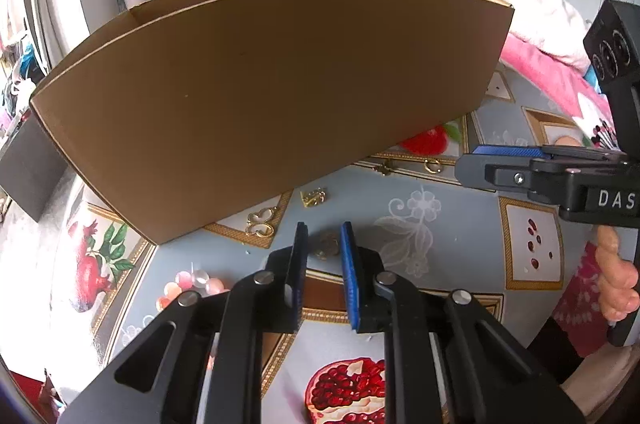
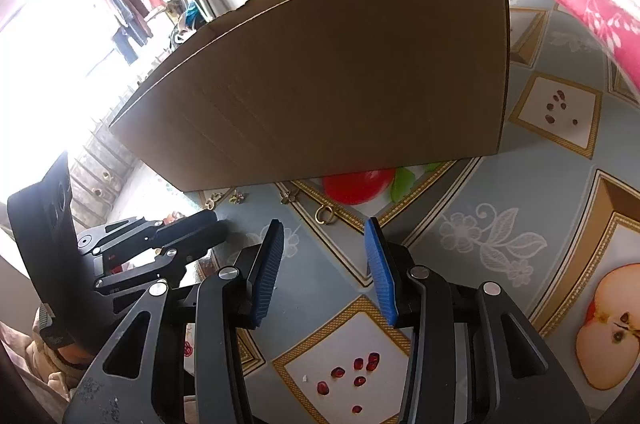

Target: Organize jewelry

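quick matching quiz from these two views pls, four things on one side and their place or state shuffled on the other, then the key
Things:
1 cardboard box
2 gold ring
3 left hand-held gripper
4 right hand-held gripper

Place or state:
a jaws wide apart, nothing between them
b brown, stands behind the jewelry
c jaws narrow, small gold piece at the tips
d lies flat on the tablecloth by the red fruit print

Pairs: 1-b, 2-d, 3-c, 4-a
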A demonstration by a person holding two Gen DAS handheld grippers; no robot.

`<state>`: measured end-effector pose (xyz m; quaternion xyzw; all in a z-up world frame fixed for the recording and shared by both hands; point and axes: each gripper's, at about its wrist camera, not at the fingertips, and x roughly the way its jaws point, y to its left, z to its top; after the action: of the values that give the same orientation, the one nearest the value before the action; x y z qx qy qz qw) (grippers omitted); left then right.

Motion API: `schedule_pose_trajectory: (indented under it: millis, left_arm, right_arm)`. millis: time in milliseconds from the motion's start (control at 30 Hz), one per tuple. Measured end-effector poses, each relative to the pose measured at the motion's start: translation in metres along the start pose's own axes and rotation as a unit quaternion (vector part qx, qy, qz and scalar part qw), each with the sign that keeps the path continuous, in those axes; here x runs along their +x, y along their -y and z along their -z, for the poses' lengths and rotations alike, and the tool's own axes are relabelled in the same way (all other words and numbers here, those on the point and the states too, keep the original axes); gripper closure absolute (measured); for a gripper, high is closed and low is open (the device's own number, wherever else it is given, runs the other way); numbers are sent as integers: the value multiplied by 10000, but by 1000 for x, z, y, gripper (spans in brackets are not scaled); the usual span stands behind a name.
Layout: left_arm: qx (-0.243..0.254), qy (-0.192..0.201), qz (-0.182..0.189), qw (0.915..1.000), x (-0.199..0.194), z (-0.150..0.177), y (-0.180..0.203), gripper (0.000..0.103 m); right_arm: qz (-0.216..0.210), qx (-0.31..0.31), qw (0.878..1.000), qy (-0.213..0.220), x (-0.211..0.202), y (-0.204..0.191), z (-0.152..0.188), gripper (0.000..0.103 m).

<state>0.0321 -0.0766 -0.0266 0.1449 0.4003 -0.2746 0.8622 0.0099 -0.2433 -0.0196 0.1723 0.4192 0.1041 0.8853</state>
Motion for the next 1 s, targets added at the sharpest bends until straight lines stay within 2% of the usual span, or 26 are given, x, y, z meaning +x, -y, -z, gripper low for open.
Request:
schedule_pose_trajectory:
  millis: [533, 1000]
  left_arm:
    - [24, 12, -1, 10000, -1, 0, 1, 92]
    - [8, 60, 111, 9999, -3, 2, -3, 92]
  right_arm:
    - [130, -19, 9999, 72, 3, 2, -5, 64]
    - [642, -978, 9931, 104, 28, -23, -15, 65]
